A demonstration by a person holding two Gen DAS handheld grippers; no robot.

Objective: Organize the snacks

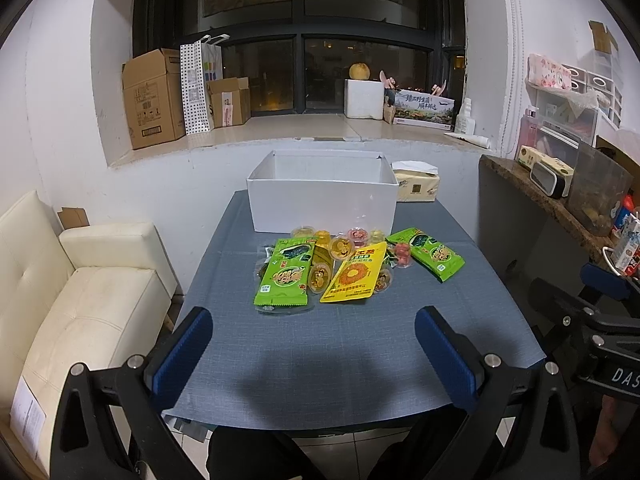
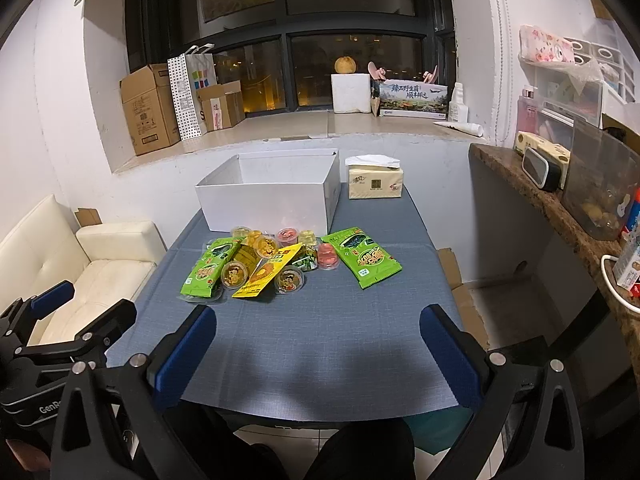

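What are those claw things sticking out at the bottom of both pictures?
Handheld grippers. The left gripper and right gripper each have black metal frames with silver bolts and two fingers faced with ribbed blue pads. White lettering marks their bodies.

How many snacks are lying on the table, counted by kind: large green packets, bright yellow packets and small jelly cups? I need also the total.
Large green packets: 2
Bright yellow packets: 1
Small jelly cups: 8
Total: 11, leaving out a few pieces half-covered in the pile, which I cannot identify.
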